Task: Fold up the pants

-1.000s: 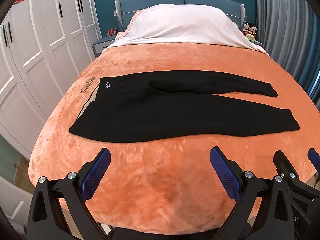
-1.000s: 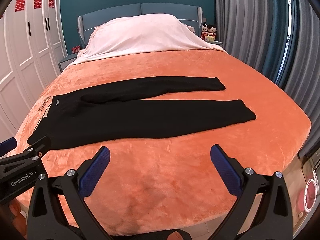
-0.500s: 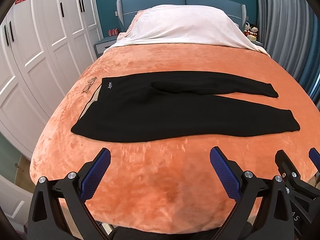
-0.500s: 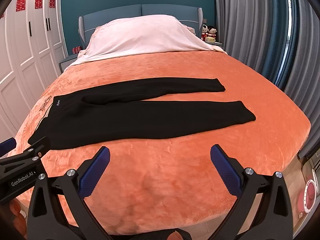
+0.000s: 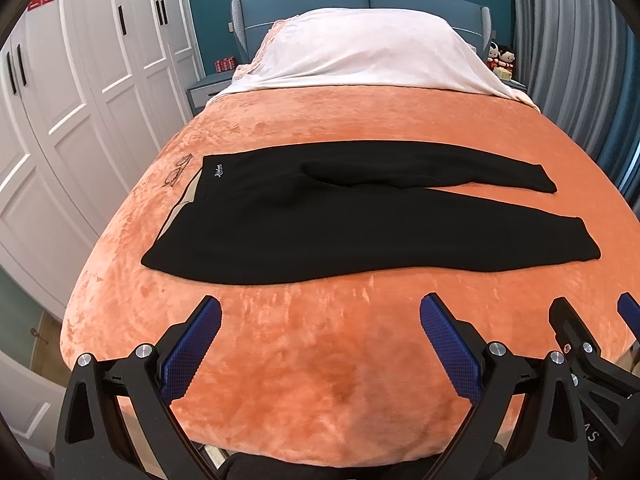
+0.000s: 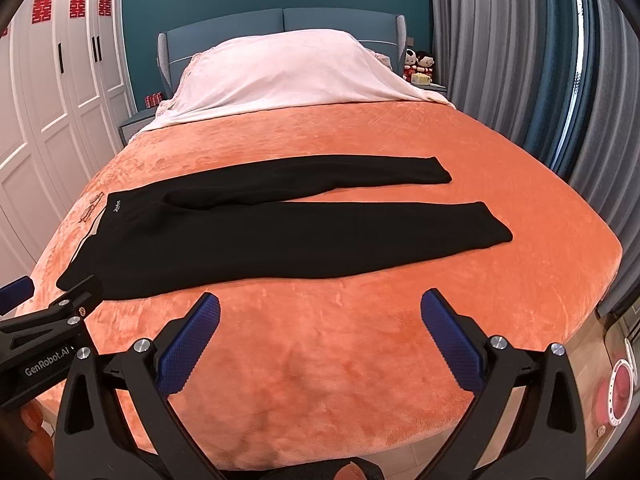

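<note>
- Black pants (image 5: 360,224): laid flat across the orange bed (image 5: 320,380), waistband toward the wardrobe side, both legs running toward the curtain side; the far leg lies slightly apart from the near one, with a narrow wedge of orange between them. No fold has been made yet.
- Left tongs (image 5: 320,340): spread wide, holding nothing, hovering above bare blanket short of the near edge of the pants.
- Right tongs (image 6: 320,336): likewise wide open and empty, poised over the blanket on the near side of the garment.
- Step in hand, as judged: an approach for the first fold. It would go best if one pair of tongs pinched the waistband corner and the other the cuff of one leg, taking only cloth and not the plush blanket, then carried that leg over onto the other with edges matched.
- Left view only: a pair of spectacles (image 5: 178,170) just beside the waistband, clearly resolved, and the pale lining at the waist opening.
- Right view only: the curtain-side edge of the bed, floor, and grey curtains (image 6: 500,60); the cuffs sit nearer centre here.
</note>
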Demonstrator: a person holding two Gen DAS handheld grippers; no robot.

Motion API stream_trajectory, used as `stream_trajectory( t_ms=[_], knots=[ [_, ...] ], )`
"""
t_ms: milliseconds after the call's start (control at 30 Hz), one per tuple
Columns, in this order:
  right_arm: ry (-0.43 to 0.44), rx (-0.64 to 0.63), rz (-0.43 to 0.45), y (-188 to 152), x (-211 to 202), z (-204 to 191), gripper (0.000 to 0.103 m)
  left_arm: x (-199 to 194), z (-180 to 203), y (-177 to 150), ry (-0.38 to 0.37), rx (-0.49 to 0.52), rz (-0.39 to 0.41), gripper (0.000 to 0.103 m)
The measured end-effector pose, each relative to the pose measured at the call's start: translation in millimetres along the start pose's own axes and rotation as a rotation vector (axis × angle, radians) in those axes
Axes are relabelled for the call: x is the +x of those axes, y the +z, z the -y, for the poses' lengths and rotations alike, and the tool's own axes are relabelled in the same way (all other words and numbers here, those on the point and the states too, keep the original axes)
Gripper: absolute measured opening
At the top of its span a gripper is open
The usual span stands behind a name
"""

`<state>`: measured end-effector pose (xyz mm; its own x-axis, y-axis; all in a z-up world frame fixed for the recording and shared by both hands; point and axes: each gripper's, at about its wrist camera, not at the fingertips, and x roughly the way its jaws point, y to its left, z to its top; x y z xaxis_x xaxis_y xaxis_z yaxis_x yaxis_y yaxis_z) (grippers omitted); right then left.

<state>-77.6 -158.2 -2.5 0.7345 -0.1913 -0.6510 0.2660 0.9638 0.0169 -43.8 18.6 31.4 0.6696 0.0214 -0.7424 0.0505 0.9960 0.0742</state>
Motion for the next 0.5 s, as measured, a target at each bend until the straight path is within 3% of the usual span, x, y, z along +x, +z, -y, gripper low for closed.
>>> stream_trajectory(
  t_ms=[500],
  knots=[
    [-0.002, -0.002, -0.004, -0.2, -0.3, -3.0, 0.098, 7.4, 4.7, -3.3, 0.016, 0.021, -0.024, 0.098]
  ],
)
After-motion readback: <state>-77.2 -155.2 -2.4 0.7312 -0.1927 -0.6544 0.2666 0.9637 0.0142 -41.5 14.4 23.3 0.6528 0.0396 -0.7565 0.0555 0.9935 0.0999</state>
